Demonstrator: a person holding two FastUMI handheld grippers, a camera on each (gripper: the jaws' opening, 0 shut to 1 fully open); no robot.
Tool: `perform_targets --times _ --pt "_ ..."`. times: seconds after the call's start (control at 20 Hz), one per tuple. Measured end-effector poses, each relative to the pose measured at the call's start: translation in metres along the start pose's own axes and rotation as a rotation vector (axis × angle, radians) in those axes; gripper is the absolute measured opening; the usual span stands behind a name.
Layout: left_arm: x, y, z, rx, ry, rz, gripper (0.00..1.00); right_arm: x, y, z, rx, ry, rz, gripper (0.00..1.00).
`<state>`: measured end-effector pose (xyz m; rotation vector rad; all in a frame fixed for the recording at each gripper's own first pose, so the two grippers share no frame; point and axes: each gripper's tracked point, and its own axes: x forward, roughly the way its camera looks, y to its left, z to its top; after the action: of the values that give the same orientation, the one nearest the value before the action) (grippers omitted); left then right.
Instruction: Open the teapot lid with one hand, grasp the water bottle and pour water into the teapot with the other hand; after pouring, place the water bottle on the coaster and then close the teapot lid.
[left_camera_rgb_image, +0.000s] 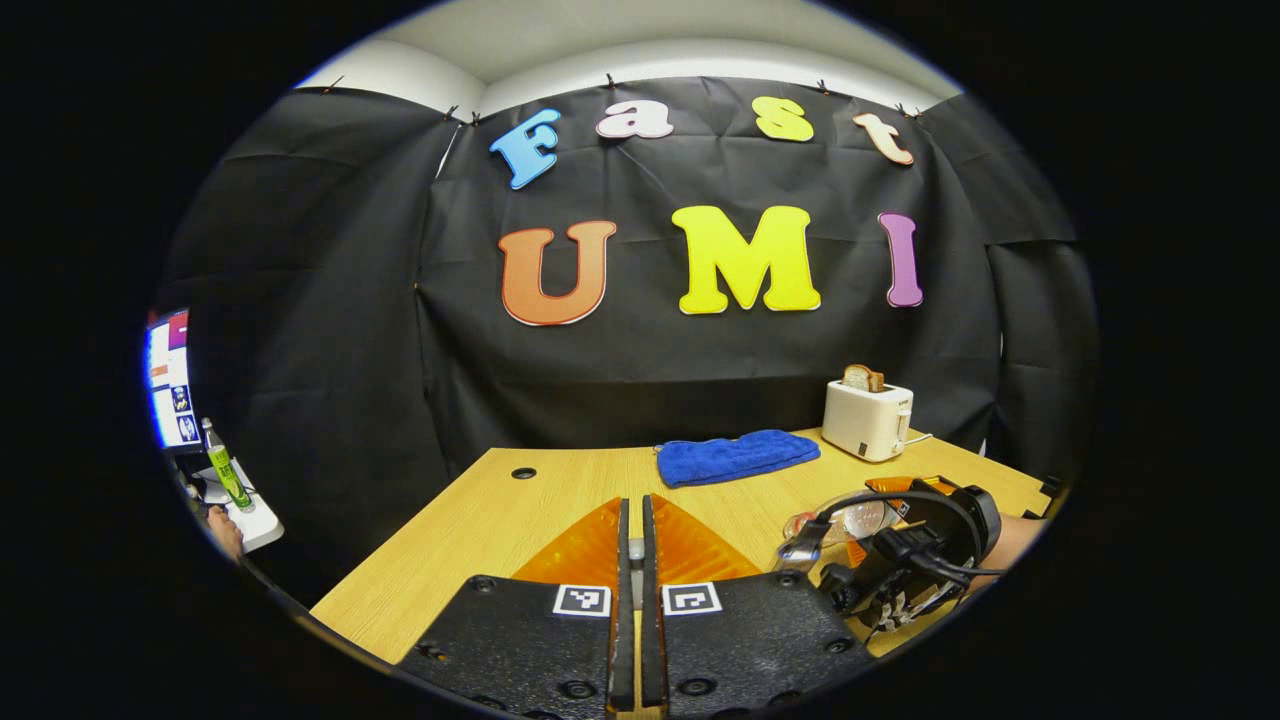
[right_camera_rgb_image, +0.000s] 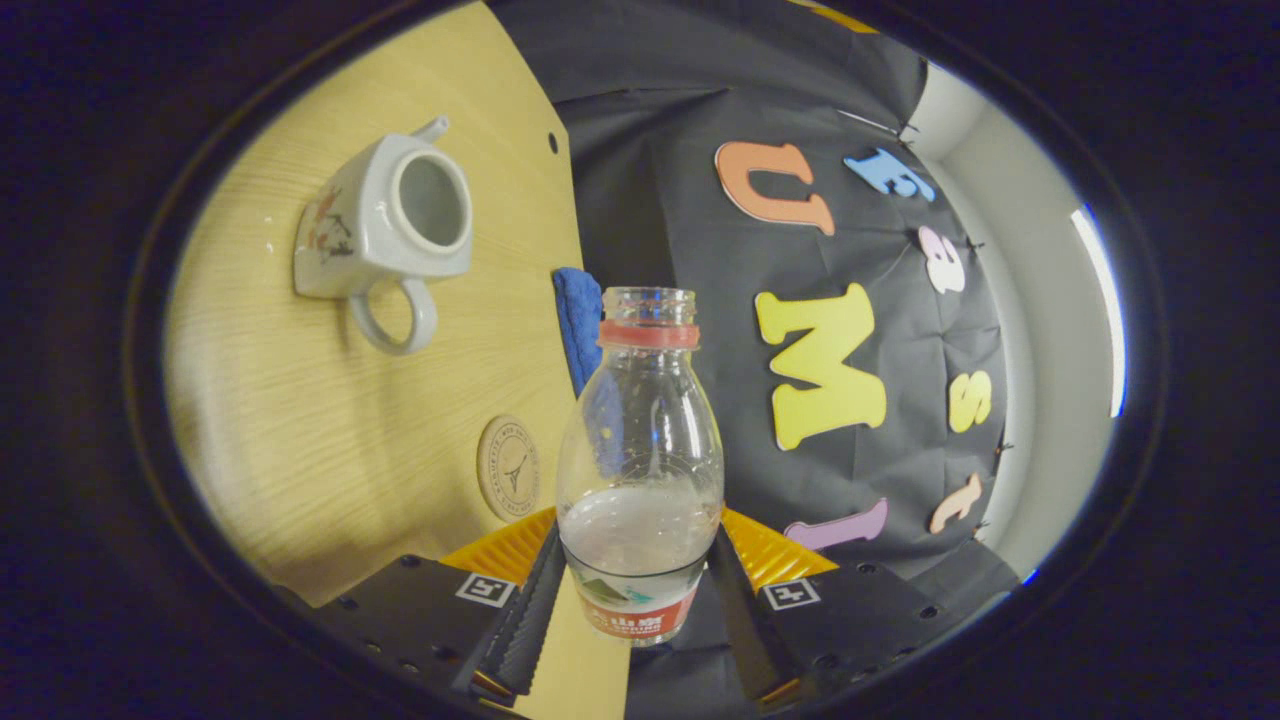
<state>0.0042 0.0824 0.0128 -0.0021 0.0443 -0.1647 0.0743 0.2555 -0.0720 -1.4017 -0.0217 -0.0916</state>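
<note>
My right gripper (right_camera_rgb_image: 640, 560) is shut on the lower body of a clear, uncapped water bottle (right_camera_rgb_image: 640, 440) with a red neck ring and some water inside. The right gripper view is rolled sideways. A white teapot (right_camera_rgb_image: 385, 220) stands on the wooden table (right_camera_rgb_image: 300, 430) with its lid off and its mouth showing. A round coaster (right_camera_rgb_image: 508, 467) lies nearer the bottle. My left gripper (left_camera_rgb_image: 634, 510) is raised over the table (left_camera_rgb_image: 500, 510), its fingers almost together on a small pale piece that looks like the lid's knob. To its right, the right gripper (left_camera_rgb_image: 875, 520) holds the bottle (left_camera_rgb_image: 835, 520) tilted.
A blue towel (left_camera_rgb_image: 735, 457) lies at the back of the table, beside a white toaster (left_camera_rgb_image: 866, 418) holding a slice of bread. Off the table's left side are a lit screen (left_camera_rgb_image: 168, 378), a green bottle (left_camera_rgb_image: 228, 470) and a person's hand (left_camera_rgb_image: 225, 530).
</note>
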Motion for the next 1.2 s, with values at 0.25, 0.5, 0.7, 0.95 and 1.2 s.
perform_targets --times 0.25,0.5,0.7,0.95,1.2 --pt "0.000 0.003 -0.002 -0.012 0.010 0.006 0.05 0.001 -0.013 0.011 -0.186 -0.043 -0.119 0.76" --pt "0.001 0.003 -0.002 -0.015 0.010 0.001 0.05 -0.008 -0.022 0.026 -0.281 -0.109 -0.178 0.74" --pt "0.001 0.004 -0.004 -0.015 0.016 -0.001 0.05 -0.010 -0.026 0.030 -0.359 -0.125 -0.209 0.74" --pt "0.001 0.006 -0.005 -0.015 0.018 0.002 0.05 -0.009 -0.027 0.035 -0.430 -0.137 -0.222 0.74" --pt "0.000 0.007 -0.007 -0.016 0.024 0.001 0.05 -0.012 -0.030 0.037 -0.465 -0.158 -0.243 0.75"
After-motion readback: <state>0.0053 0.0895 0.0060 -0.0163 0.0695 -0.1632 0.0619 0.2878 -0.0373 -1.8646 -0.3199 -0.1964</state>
